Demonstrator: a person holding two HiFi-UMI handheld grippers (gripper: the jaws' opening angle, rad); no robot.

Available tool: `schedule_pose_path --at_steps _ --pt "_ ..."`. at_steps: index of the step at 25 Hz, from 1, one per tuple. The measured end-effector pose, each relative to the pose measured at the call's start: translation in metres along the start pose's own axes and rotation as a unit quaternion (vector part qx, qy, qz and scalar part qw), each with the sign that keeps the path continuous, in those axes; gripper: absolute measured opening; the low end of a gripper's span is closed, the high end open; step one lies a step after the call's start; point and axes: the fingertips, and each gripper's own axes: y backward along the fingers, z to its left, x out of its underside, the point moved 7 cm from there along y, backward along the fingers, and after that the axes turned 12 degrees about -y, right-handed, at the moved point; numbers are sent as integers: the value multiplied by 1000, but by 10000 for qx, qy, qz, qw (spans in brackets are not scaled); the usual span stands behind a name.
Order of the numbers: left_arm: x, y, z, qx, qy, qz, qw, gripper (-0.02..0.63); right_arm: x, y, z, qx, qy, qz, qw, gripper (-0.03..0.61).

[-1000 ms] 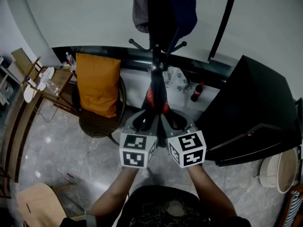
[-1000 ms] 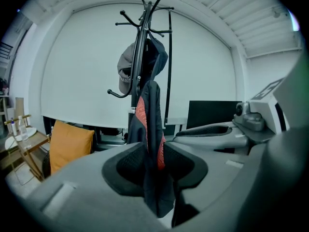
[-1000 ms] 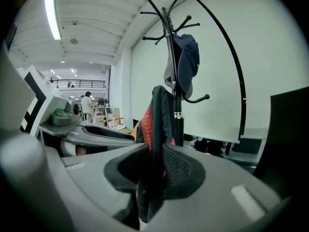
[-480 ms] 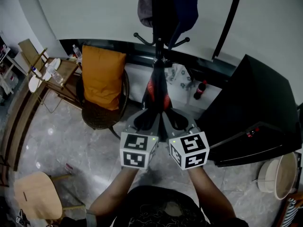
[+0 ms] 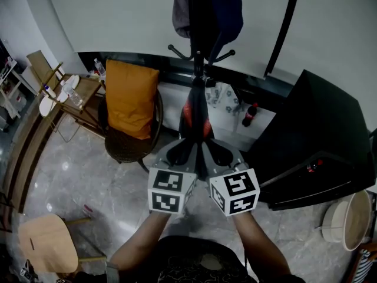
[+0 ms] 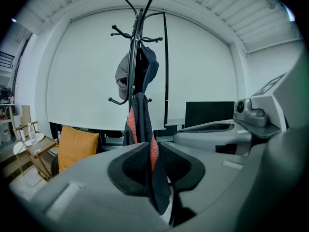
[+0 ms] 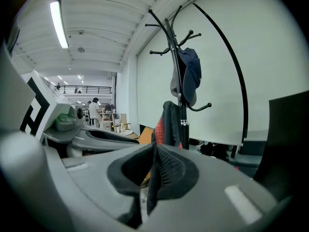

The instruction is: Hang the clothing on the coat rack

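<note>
The jacket, dark with a red lining, hangs on the coat rack at the level of its lower hooks, below a cap on an upper hook. Its tail drapes down and forward to the two grippers, which sit side by side just beneath it.

The left gripper is closing: a fold of the hem, red lining showing, runs between its fingers, and the pads appear to meet the cloth on both sides. The right gripper has its fingers drawn together on a thin dark edge of the same garment, with a strip of it dangling below.

The jacket looks light, soft and quite limp, so it will sag and fold wherever it is not supported, and the smooth lining may well slip between the pads. The hem is a poor place to lift or steer from, since a pull there could drag the collar off its hook. A firmer hold would be high up, at the collar or a hanging loop if there is one; neither can be made out here. The rack is slim, so tugs should probably be gentle
</note>
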Motion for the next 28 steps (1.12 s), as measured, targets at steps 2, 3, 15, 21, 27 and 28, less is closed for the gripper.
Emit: schedule_pose_path --at_steps 2,3,15,21,27,28 --pt "-1 3 -1 10 -8 -21 10000 58 0 2 2 -7 9 0 10000 17" --pt "-2 4 -1 9 -9 -46 10000 50 0 3 3 -11 13 1 10000 15" --pt "-8 13 -9 62 16 -176 9998 6 -5 14 9 -77 94 -30 9999 2" --pt "-10 16 -10 68 -17 -216 9997 6 -6 19 10 -80 34 -56 9999 2" --pt "-5 19 -12 73 -29 -139 9999 6 -4 20 12 -99 40 -54 9999 2" --pt "-5 19 -12 77 -28 -139 9999 6 -4 20 13 -99 40 -56 9999 2"
